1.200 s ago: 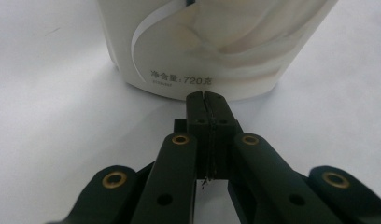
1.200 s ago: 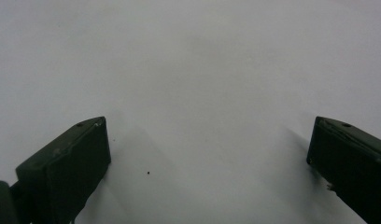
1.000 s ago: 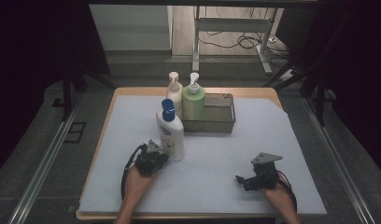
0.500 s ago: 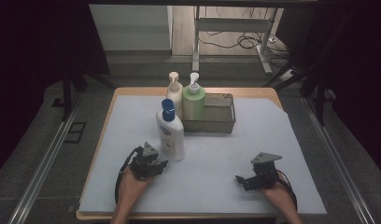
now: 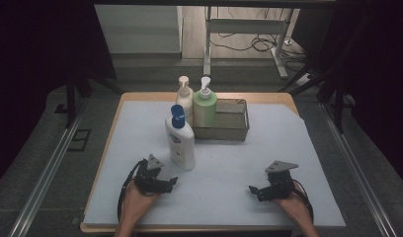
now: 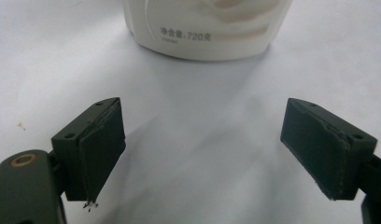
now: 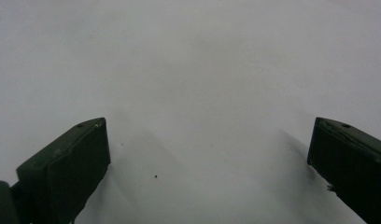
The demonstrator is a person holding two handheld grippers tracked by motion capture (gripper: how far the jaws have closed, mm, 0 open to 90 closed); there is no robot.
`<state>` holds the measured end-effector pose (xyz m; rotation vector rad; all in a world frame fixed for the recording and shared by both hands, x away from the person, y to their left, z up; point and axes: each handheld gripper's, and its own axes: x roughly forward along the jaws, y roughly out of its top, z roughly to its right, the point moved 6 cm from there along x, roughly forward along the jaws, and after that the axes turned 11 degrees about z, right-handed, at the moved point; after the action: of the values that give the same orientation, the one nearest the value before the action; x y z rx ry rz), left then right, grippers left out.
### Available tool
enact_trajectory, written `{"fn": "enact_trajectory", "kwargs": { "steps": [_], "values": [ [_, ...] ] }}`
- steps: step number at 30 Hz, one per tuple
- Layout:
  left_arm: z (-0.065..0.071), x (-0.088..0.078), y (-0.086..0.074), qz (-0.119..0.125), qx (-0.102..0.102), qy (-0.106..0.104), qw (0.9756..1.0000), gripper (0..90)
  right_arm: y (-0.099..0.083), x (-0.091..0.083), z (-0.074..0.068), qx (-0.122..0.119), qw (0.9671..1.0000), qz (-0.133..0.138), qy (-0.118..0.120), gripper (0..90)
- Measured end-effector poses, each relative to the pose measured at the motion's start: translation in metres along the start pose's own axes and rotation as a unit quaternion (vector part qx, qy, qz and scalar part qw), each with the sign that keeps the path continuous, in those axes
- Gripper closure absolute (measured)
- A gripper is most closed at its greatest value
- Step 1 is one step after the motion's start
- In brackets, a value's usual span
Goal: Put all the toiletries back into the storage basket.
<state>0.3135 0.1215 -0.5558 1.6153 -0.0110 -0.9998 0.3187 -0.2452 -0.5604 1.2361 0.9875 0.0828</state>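
Backing the left gripper (image 5: 162, 183) off toward 6 o'clock, fingers (image 6: 97, 149) just spreading, empty, leaving the bottle (image 5: 180, 143) standing released on the tabletop (image 5: 288, 148).

White bottle (image 5: 181, 143): smooth glossy plastic, blue plastic cap. Green bottle (image 5: 205, 107) and cream bottle (image 5: 184, 98): plastic, slight sheen. Basket (image 5: 230, 127): dull grey metal. Desk (image 5: 283, 98): wood edge, covered by matt pale sheet. Left tool (image 6: 202, 149) pads: matt dark rubbery, rough, frayed edges.
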Motion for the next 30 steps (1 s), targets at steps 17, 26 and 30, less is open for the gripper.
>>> {"fn": "enact_trajectory", "kwargs": {
  "steps": [17,26,30],
  "values": [
    [0.005,0.004,-0.011,0.001,0.009,0.000,1.0000,12.2,0.027,-0.007,-0.012,-0.008,0.9990,0.033,0.029,0.0],
    [0.005,0.004,-0.012,0.002,0.009,0.002,1.0000,12.2,0.046,-0.002,-0.025,-0.011,0.9975,0.038,0.058,0.0],
    [0.005,0.004,-0.012,0.002,0.009,0.002,1.0000,12.2,0.060,0.001,-0.033,-0.022,0.9966,0.043,0.067,0.0]
  ]
}}
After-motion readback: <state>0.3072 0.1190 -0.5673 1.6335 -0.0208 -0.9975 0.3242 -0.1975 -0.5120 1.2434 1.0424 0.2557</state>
